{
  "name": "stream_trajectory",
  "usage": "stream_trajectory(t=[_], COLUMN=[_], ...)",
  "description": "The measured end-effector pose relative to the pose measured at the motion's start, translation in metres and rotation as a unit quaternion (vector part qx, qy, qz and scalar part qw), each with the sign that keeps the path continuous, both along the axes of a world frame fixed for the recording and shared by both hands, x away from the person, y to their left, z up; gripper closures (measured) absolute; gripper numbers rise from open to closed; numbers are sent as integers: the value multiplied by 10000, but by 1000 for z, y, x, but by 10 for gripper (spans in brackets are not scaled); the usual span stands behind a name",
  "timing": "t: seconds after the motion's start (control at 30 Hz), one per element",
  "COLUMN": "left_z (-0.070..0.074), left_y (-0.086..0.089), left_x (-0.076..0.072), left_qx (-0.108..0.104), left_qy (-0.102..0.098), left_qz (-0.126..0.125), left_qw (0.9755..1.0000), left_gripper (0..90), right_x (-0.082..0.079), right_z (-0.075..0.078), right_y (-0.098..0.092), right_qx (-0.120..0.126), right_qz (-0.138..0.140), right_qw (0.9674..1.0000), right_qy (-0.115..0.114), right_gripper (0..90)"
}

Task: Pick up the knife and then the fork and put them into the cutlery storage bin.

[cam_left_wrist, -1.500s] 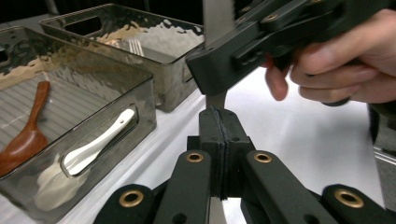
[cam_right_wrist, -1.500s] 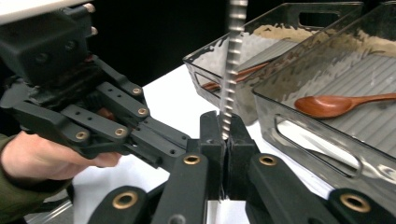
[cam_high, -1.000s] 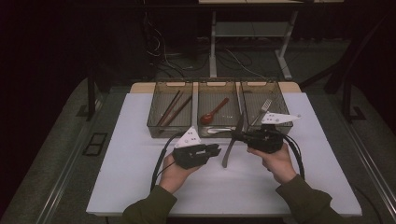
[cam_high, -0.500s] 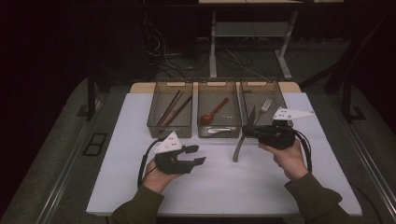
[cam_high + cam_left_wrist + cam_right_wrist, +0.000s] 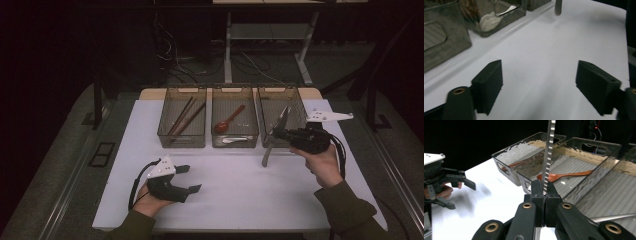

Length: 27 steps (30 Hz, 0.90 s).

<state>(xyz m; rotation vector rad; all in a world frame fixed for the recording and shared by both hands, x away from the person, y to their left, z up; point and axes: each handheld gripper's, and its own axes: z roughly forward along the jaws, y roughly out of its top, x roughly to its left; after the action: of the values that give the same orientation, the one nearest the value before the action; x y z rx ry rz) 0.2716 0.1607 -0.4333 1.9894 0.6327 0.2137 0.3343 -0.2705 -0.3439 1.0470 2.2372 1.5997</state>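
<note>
My right gripper (image 5: 277,134) (image 5: 544,192) is shut on a knife (image 5: 266,154) (image 5: 548,152), pinching its serrated blade. The knife hangs tilted, handle low over the white table (image 5: 240,200) in front of the right bin (image 5: 278,89), and its handle tip (image 5: 558,7) also shows in the left gripper view. My left gripper (image 5: 192,179) (image 5: 539,85) (image 5: 459,195) sits low at the front left of the table. Its jaws have just been opening and stand wide apart with nothing between them.
Three clear bins line the back of the table. The left bin (image 5: 181,90) holds chopsticks (image 5: 186,117). The middle bin (image 5: 235,89) holds a red spoon (image 5: 227,120) and a white spoon (image 5: 236,140). Dark floor, cables and a desk frame lie beyond.
My left gripper has drawn away from the knife toward the front left and its jaws have spread. My right gripper has carried the knife to the right.
</note>
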Motion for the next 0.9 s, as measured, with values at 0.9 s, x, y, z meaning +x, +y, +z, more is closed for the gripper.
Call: stream_trajectory(t=[0.9], left_z=[-6], left_y=[-4], left_x=[-1], left_qx=[204], left_qy=[131], left_qz=[-53], left_qw=[9997], left_gripper=[0], right_x=[29], right_z=[65], right_y=[-47], right_qx=[-82], right_qz=[-676], right_qw=[9970], right_qy=[-354], right_gripper=[884])
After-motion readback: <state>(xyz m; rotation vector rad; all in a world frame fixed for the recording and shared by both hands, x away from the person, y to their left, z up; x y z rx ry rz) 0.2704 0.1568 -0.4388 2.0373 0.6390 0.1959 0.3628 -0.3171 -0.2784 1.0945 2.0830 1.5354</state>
